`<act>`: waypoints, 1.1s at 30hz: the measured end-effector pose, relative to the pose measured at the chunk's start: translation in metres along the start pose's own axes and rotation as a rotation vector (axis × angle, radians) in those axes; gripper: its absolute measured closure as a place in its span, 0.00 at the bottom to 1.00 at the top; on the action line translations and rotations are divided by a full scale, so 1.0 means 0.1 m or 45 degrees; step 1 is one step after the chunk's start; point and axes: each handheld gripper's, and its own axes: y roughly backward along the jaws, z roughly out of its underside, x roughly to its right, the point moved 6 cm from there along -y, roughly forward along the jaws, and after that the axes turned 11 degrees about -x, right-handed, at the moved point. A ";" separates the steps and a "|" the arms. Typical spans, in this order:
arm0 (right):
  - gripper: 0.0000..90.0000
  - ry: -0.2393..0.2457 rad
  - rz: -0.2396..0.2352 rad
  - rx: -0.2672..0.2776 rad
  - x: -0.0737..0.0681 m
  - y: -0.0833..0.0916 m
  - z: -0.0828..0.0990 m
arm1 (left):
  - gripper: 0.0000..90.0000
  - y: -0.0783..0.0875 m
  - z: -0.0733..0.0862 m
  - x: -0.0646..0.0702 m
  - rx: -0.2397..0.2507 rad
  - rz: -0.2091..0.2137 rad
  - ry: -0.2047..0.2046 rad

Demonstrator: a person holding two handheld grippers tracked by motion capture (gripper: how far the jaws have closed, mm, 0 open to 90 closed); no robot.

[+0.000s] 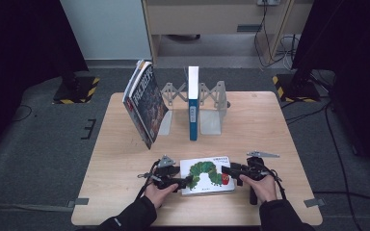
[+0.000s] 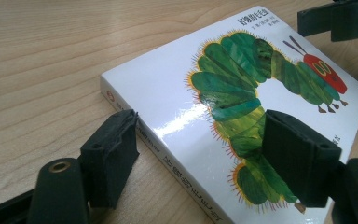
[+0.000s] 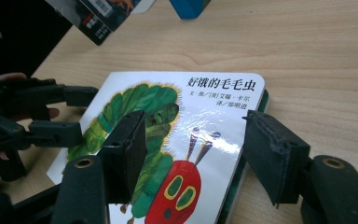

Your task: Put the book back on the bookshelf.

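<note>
A white board book [image 1: 207, 175] [image 2: 168, 88] [image 3: 223, 116] with a green caterpillar on its cover lies flat near the table's front edge. My left gripper [image 1: 189, 182] [image 2: 200, 121] is at the book's left side, open. One jaw stands close beside the spine and the other hangs over the cover. At the book's right side my right gripper [image 1: 226, 169] [image 3: 196, 119] is open too, with one jaw over the caterpillar's red head and the other beside the right edge above the table. Each gripper shows in the other's view: left gripper [image 3: 74, 114], right gripper [image 2: 335, 18].
At the back of the wooden table [image 1: 270, 125] stands a metal bookend rack [image 1: 211, 113] with a thin blue book [image 1: 192, 103] upright in it. A large dark-covered book [image 1: 144, 103] leans against the rack's left end. Light stands and cables sit on the floor around.
</note>
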 end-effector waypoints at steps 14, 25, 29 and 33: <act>0.43 -0.049 -0.064 0.122 -0.07 0.10 -0.08 | 0.21 -0.02 -0.01 0.02 -0.001 0.020 -0.005; 0.42 -0.093 -0.108 0.171 -0.12 0.12 -0.06 | 0.18 -0.02 -0.01 0.02 0.027 0.046 0.016; 0.42 -0.094 -0.095 0.149 -0.11 0.10 -0.04 | 0.18 -0.03 0.00 0.02 0.028 0.040 0.006; 0.41 -0.106 -0.104 0.155 -0.12 0.12 -0.03 | 0.18 -0.03 -0.01 0.02 0.039 0.050 0.020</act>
